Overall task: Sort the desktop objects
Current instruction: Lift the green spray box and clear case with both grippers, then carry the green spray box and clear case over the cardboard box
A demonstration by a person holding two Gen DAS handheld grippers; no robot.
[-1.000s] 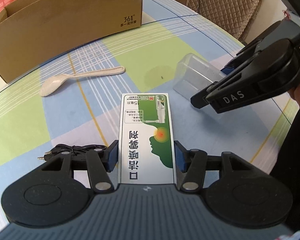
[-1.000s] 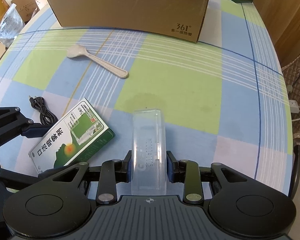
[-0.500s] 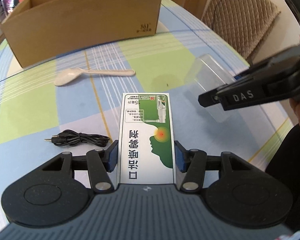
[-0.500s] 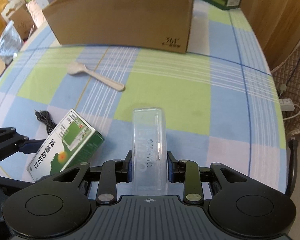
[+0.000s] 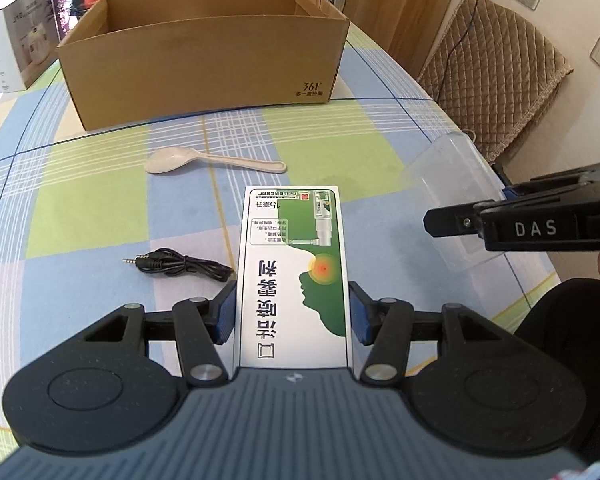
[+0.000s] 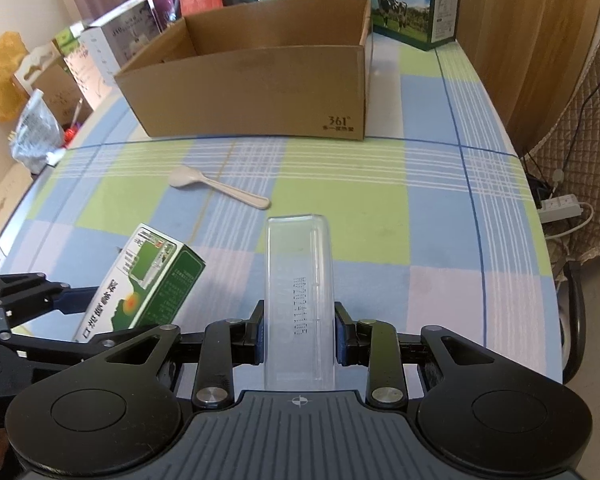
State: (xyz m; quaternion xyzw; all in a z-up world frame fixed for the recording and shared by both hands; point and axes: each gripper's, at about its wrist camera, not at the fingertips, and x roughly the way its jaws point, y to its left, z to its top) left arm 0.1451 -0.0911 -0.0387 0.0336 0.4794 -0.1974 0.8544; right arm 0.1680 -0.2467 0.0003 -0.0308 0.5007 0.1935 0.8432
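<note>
Both my feeds are bright with soft daylight and mostly sharp. Fisheye bending curves the checked blue-and-green tablecloth (image 5: 100,216) towards the edges, and the corners go black. The clear plastic rectangular box (image 6: 299,292) shows faint glare.

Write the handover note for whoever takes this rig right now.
Left gripper: shut on the green-and-white medicine box, held above the table.
Right gripper: shut on the clear plastic case, also lifted.
On the tablecloth: the spoon and the black audio cable.
Cardboard box: nothing visible in the part that shows.
Left to do: drop both held items in, then probably the spoon and cable.
</note>
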